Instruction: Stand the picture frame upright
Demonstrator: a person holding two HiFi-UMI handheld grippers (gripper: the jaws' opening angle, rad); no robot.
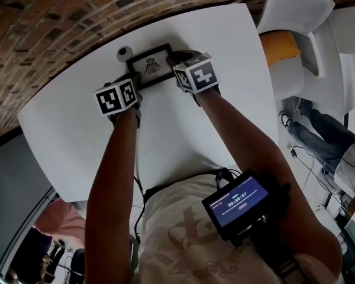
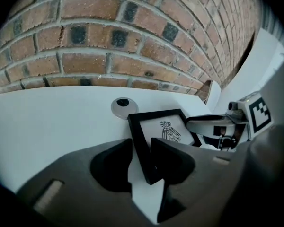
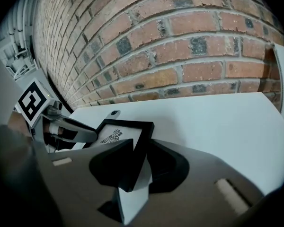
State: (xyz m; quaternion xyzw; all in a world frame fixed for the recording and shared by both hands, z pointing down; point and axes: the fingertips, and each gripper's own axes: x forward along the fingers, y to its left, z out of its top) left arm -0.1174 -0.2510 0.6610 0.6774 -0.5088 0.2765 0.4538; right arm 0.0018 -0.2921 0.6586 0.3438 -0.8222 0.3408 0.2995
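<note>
Black, slim-edged rectangular picture frame (image 1: 151, 65), with a white mat and a small black bird-like figure at its centre, sits at the far side of the white bench (image 1: 77, 129), close to the red brick wall (image 1: 47, 28). A small round grey disc (image 1: 125, 52) lies just beside its far left corner. The left tool (image 2: 142, 157) is closed on the frame's left bar, the right tool (image 3: 132, 160) on its right corner. A chest-mounted blue screen (image 1: 236, 203) shows white digits too small to read.
</note>
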